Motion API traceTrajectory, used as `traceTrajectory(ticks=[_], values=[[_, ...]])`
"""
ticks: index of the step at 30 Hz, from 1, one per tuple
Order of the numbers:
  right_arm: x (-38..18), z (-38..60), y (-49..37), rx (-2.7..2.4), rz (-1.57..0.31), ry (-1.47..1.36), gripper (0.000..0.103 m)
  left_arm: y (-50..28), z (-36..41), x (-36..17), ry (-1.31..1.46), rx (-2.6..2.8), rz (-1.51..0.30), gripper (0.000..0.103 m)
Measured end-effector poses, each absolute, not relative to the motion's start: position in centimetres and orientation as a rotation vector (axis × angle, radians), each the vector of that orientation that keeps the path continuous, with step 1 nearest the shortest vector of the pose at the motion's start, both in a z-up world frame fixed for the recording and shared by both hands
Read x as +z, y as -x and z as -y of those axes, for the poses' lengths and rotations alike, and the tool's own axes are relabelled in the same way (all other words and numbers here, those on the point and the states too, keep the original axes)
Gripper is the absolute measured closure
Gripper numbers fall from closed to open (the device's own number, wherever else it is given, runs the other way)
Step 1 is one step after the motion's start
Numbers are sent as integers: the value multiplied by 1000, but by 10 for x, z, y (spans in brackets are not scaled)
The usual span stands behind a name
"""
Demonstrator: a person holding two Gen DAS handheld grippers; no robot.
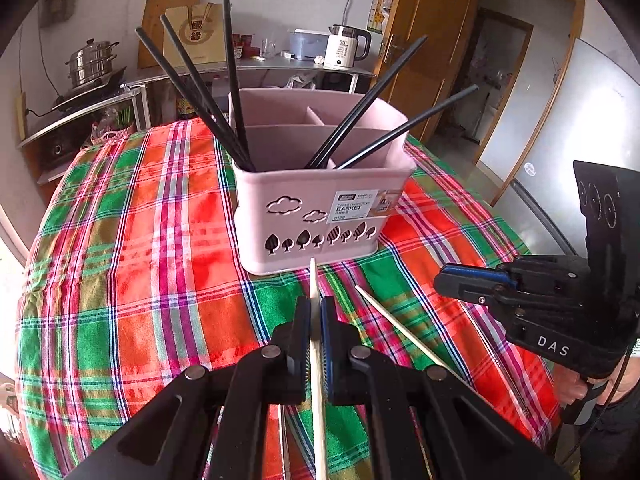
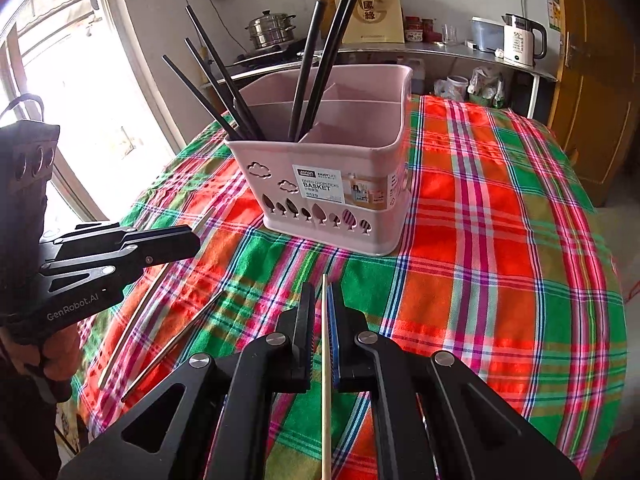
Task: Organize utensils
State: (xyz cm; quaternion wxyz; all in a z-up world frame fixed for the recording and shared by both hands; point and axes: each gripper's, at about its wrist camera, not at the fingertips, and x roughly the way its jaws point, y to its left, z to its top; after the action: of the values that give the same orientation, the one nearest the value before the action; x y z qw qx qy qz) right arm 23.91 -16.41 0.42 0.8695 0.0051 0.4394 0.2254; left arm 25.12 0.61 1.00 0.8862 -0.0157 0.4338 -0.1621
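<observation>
A pink divided chopstick basket [image 1: 316, 216] [image 2: 340, 200] stands on the plaid tablecloth and holds several black chopsticks [image 1: 230, 64] [image 2: 320, 60]. My left gripper [image 1: 316, 308] is shut on a pale wooden chopstick [image 1: 318, 380], tip pointing at the basket. My right gripper [image 2: 322, 300] is shut on another pale wooden chopstick [image 2: 326, 380]; it also shows in the left wrist view [image 1: 452, 280]. A loose pale chopstick [image 1: 400, 328] lies on the cloth right of the left gripper. Two loose chopsticks [image 2: 176, 336] lie between the grippers in the right wrist view.
The table carries a red, green and pink plaid cloth [image 1: 140, 260] [image 2: 500, 240]. Behind it a metal counter holds a steamer pot [image 1: 92, 62], a paper bag [image 1: 196, 32] and a white kettle [image 1: 344, 46]. A wooden door [image 1: 432, 40] is at the right.
</observation>
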Motion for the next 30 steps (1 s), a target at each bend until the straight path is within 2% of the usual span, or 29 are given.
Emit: traceTrajectory(ticks=[4, 11, 20, 30], values=[[-19, 157, -244, 474, -980, 27, 89, -263, -6, -21, -11, -289, -977, 98], [-55, 142, -253, 470, -1061, 109, 89, -275, -24, -49, -16, -239, -1054, 98], [-56, 121, -258, 447, -1072, 231, 89, -287, -22, -57, -69, -237, -1101, 98], [-56, 118, -260, 450, -1071, 237, 92, -286, -28, -55, -75, -241, -1107, 97]])
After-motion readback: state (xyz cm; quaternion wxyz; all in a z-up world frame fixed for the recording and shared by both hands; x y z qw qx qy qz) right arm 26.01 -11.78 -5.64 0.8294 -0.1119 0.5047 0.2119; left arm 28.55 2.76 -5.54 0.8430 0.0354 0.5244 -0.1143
